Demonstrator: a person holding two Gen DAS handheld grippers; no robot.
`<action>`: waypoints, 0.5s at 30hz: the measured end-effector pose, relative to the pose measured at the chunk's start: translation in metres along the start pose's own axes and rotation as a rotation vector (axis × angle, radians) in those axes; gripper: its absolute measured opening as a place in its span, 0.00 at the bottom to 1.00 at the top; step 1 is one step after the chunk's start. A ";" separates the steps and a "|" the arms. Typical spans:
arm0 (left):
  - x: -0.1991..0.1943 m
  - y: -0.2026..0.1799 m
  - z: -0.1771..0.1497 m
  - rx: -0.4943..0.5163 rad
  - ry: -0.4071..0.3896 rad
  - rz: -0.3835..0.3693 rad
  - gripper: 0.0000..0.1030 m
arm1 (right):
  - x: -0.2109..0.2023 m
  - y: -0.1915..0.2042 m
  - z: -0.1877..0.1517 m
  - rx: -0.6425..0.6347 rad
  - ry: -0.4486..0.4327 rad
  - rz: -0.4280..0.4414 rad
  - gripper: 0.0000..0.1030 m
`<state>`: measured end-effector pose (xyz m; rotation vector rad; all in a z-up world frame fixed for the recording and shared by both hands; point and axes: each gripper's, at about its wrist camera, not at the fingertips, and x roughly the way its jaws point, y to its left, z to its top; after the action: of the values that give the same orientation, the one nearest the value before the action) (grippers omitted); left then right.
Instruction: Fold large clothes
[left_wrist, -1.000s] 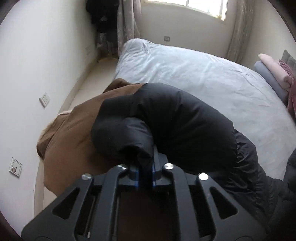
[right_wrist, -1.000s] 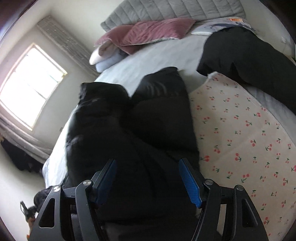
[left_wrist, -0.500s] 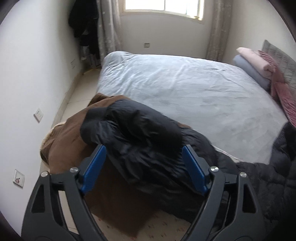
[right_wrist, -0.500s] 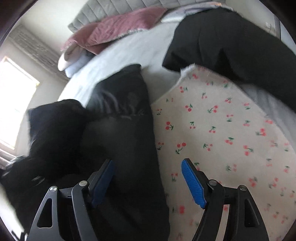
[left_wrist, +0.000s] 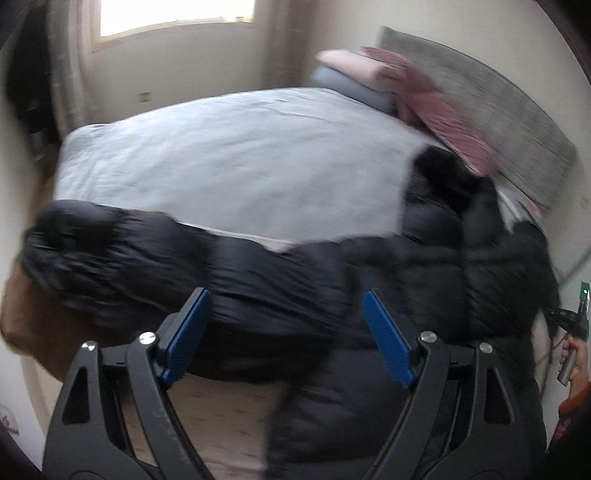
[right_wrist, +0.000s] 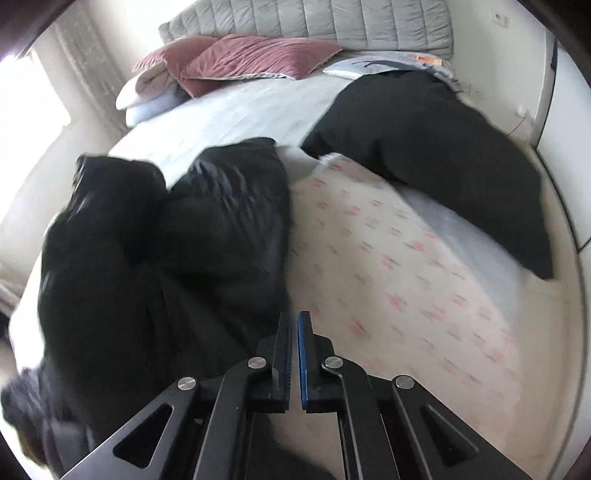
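A large black puffer coat (left_wrist: 266, 291) lies across the near side of the bed on a cream cherry-print sheet (right_wrist: 388, 266). One sleeve stretches left over a brown garment (left_wrist: 26, 317). My left gripper (left_wrist: 284, 325) is open and empty just above the coat's sleeve. In the right wrist view the coat (right_wrist: 177, 251) lies bunched at the left. My right gripper (right_wrist: 294, 325) is shut at the coat's right edge over the sheet; nothing shows between its pads.
The pale blue bed cover (left_wrist: 229, 162) spreads behind the coat. Pink pillows (right_wrist: 255, 59) and a grey headboard (right_wrist: 314, 22) sit at the head. Another black garment (right_wrist: 436, 147) lies at the right. A window (left_wrist: 166, 14) and white walls surround the bed.
My left gripper let go of the coat sleeve, opened and swung right. My right gripper went from open to shut beside the coat's right edge.
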<state>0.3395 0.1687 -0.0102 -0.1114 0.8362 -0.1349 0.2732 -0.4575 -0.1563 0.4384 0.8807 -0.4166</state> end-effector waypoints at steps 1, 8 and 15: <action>0.003 -0.013 -0.005 0.010 0.018 -0.031 0.82 | -0.010 -0.006 -0.009 -0.020 0.018 0.008 0.04; 0.032 -0.082 -0.040 0.052 0.097 -0.132 0.82 | -0.006 -0.046 0.003 0.049 0.060 0.194 0.73; 0.060 -0.122 -0.078 0.035 0.161 -0.200 0.82 | 0.090 -0.051 0.053 0.289 0.098 0.390 0.73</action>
<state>0.3117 0.0353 -0.0870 -0.1530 0.9816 -0.3500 0.3325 -0.5427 -0.2087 0.8858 0.8080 -0.1619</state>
